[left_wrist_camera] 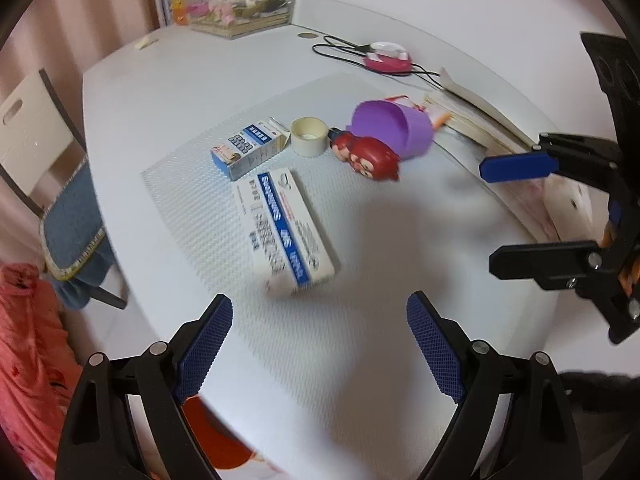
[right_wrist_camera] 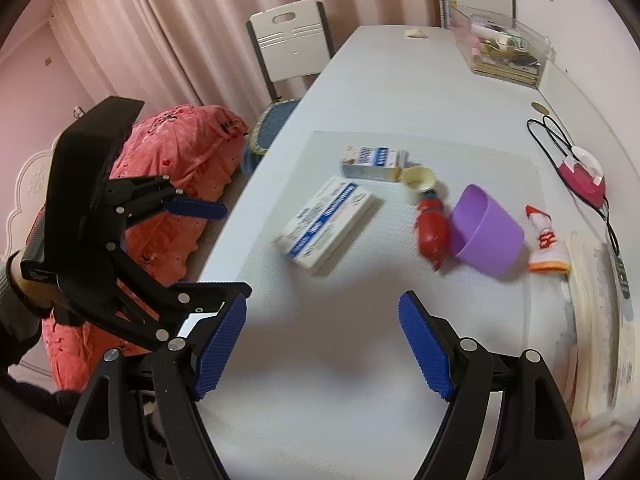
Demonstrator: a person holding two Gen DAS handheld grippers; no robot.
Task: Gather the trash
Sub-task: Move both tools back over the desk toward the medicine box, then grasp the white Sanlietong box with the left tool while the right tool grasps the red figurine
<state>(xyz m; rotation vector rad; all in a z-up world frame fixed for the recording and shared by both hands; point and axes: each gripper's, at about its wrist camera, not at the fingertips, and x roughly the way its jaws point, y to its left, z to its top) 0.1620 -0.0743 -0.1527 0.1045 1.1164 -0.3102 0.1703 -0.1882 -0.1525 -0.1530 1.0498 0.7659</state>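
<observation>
A long white-and-blue box [left_wrist_camera: 285, 229] [right_wrist_camera: 329, 221] lies on the textured mat. A smaller blue-and-white box [left_wrist_camera: 249, 148] [right_wrist_camera: 375, 162] lies behind it. Beside it are a tape roll [left_wrist_camera: 307, 136] [right_wrist_camera: 418, 178], a red toy figure [left_wrist_camera: 367, 156] [right_wrist_camera: 431, 230] and a tipped purple cup [left_wrist_camera: 394, 128] [right_wrist_camera: 486, 232]. My left gripper [left_wrist_camera: 320, 344] is open and empty, just short of the long box. My right gripper [right_wrist_camera: 322, 346] is open and empty over the mat, apart from the objects. It also shows at the right of the left wrist view [left_wrist_camera: 520, 216].
A white table [right_wrist_camera: 400, 80] holds a clear organizer box [left_wrist_camera: 244, 10] [right_wrist_camera: 504, 48], a pink device with black cables [left_wrist_camera: 386, 60] [right_wrist_camera: 582, 176], stacked books [left_wrist_camera: 476, 120] [right_wrist_camera: 600, 320] and a small tube [right_wrist_camera: 544, 240]. A chair [right_wrist_camera: 292, 46] and a red blanket [right_wrist_camera: 172, 184] stand left.
</observation>
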